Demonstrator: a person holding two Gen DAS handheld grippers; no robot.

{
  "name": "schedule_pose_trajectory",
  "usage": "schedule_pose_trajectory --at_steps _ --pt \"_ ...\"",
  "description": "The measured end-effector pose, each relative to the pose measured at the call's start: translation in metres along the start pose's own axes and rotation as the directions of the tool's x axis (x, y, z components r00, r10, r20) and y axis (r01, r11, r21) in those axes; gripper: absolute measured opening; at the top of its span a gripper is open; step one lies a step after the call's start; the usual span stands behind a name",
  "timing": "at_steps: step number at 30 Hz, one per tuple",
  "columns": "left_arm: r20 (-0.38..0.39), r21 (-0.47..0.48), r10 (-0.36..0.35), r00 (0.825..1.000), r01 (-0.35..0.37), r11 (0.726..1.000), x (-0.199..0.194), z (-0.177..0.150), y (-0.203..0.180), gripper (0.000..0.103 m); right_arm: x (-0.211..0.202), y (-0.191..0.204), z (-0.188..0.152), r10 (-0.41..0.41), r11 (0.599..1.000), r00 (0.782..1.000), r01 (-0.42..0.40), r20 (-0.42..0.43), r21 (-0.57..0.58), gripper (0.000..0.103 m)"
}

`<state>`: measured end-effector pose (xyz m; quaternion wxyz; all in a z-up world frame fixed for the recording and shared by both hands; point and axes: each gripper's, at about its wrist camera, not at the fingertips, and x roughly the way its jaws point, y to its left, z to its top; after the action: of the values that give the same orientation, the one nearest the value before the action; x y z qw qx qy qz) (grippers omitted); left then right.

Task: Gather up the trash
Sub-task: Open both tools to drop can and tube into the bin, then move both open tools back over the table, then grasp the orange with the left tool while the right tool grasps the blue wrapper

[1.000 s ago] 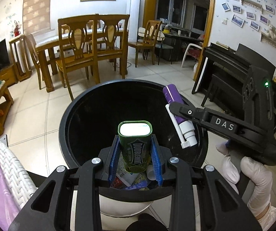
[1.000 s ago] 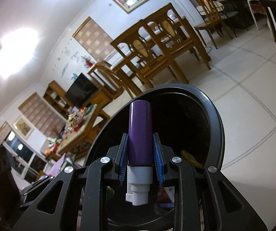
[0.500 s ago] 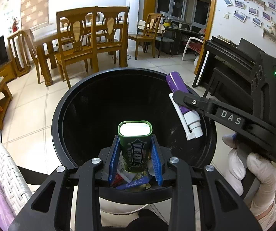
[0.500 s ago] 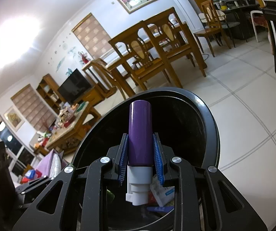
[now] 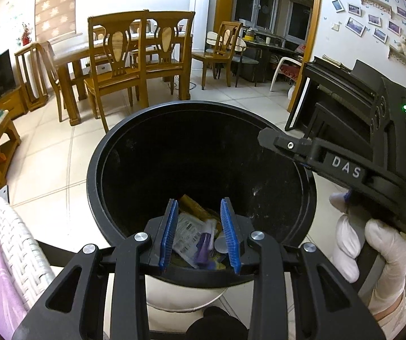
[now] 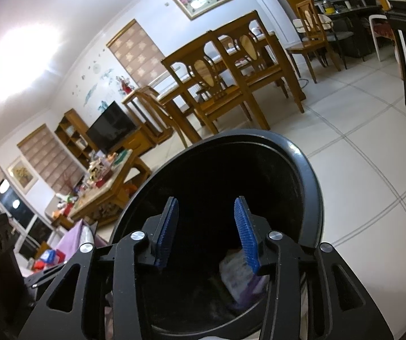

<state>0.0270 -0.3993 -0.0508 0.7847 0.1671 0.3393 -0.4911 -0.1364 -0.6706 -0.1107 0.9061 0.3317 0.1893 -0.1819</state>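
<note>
The black round trash bin (image 5: 95,170) stands right below both grippers. My left gripper (image 5: 200,238) hangs over its near rim, jaws opening, nothing between the blue pads. At the bin's bottom lie a purple tube (image 5: 203,248), a white printed wrapper (image 5: 187,232) and a yellow wrapper (image 5: 194,206). The green tin is not visible. My right gripper (image 6: 207,235) is over the bin (image 6: 310,170) too, jaws opening and empty, with crumpled white and purple trash (image 6: 239,277) beneath. The right gripper (image 5: 268,138) reaches in over the right rim, held by a white-gloved hand (image 5: 384,255).
Wooden dining chairs (image 5: 118,65) and a table stand on the tiled floor beyond the bin. A black piano (image 5: 344,90) is at the right. A white wicker seat (image 5: 13,243) with purple cloth is close on the left, and a cluttered coffee table (image 6: 103,189) farther left.
Both grippers have let go. The green tin has left my left jaws and the purple tube has left my right jaws; the tube now lies in the bin.
</note>
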Motion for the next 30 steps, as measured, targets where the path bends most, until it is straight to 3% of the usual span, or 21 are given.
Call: schedule_pose_trajectory --at_steps 4,7,12,15,21,25,28,30 --pt "0.027 -0.017 0.030 0.999 -0.030 0.999 -0.020 -0.007 0.007 0.056 -0.005 0.009 -0.001 0.017 1.000 1.000 -0.017 0.015 -0.009 0.057" --pt "0.044 -0.045 0.054 0.998 -0.052 0.998 -0.042 -0.017 0.020 0.056 -0.010 0.023 -0.002 0.046 0.998 0.999 -0.045 0.017 -0.048 0.068" --pt "0.065 -0.144 0.125 0.990 -0.115 0.983 -0.091 -0.049 0.064 0.056 -0.010 0.071 -0.020 0.143 0.980 0.989 -0.147 -0.039 -0.137 0.070" --pt "0.067 -0.207 0.193 0.979 -0.176 0.962 -0.119 -0.072 0.092 0.067 -0.004 0.107 -0.037 0.197 0.958 0.975 -0.213 -0.099 -0.194 0.071" --pt "0.020 -0.329 0.334 0.942 -0.309 0.892 -0.173 -0.126 0.151 0.068 0.012 0.192 -0.075 0.249 0.892 0.939 -0.318 -0.237 -0.321 0.071" --pt "-0.058 -0.404 0.371 0.927 -0.362 0.840 -0.189 -0.156 0.187 0.067 0.025 0.252 -0.097 0.261 0.832 0.912 -0.378 -0.316 -0.406 0.071" --pt "-0.092 -0.396 0.400 0.912 -0.402 0.826 -0.193 -0.164 0.197 0.067 0.036 0.302 -0.114 0.251 0.776 0.897 -0.411 -0.364 -0.479 0.071" --pt "-0.101 -0.406 0.388 0.916 -0.394 0.825 -0.197 -0.168 0.206 0.067 0.043 0.330 -0.123 0.236 0.739 0.892 -0.423 -0.386 -0.525 0.071"
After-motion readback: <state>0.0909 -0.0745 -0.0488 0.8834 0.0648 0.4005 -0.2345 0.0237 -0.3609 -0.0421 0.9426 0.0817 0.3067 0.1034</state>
